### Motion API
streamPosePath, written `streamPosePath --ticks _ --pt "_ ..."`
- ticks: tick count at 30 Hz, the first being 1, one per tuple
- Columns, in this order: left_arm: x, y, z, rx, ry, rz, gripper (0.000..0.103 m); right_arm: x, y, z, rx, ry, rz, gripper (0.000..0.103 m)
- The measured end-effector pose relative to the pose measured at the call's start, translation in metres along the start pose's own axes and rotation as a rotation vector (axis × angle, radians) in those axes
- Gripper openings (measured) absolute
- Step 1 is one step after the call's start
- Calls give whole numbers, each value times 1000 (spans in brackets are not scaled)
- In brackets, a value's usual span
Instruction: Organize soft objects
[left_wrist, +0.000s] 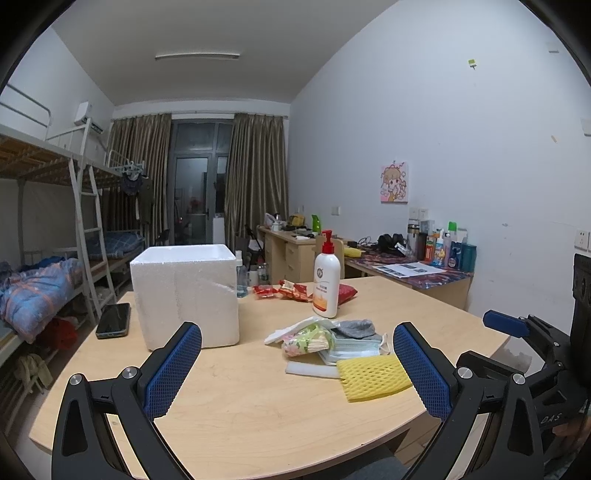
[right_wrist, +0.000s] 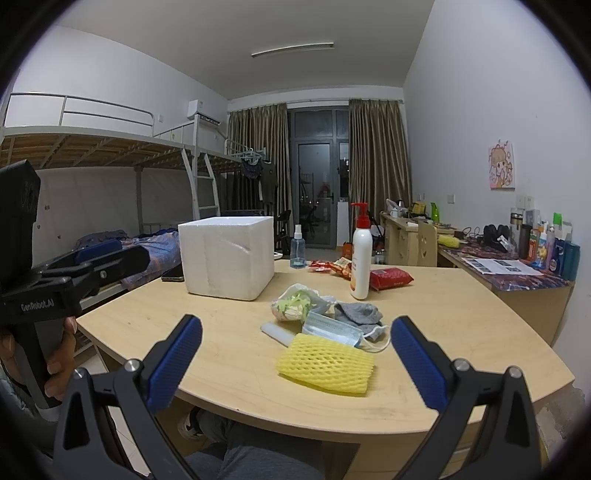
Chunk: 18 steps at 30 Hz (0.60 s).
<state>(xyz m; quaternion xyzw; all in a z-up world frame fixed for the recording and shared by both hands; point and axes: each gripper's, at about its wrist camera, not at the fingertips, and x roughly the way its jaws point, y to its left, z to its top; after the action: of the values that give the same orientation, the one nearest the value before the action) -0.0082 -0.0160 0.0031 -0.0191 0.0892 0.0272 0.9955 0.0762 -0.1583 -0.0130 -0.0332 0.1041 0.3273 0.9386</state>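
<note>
Both claws hang wide apart over the table's (right_wrist: 461, 332) near edge, our left gripper (left_wrist: 297, 369) and right gripper (right_wrist: 295, 360) holding and touching nothing. Just ahead of the right one lies the yellow foam net (right_wrist: 325, 363), masks (right_wrist: 332, 328) and grey sock (right_wrist: 358, 312) beyond. We judge a careless pinch could drag the whole overlapping pile, or topple the lotion bottle (right_wrist: 361, 258) behind it.

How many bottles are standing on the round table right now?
2: the pump bottle behind the soft pile, and a small spray bottle at the far edge, right of the foam box. The box may hide others.
</note>
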Motion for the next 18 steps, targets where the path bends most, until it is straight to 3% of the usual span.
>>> streamPosePath --ticks 18 --pt "6 3 1 10 15 4 103 7 -1 4 7 6 12 103"
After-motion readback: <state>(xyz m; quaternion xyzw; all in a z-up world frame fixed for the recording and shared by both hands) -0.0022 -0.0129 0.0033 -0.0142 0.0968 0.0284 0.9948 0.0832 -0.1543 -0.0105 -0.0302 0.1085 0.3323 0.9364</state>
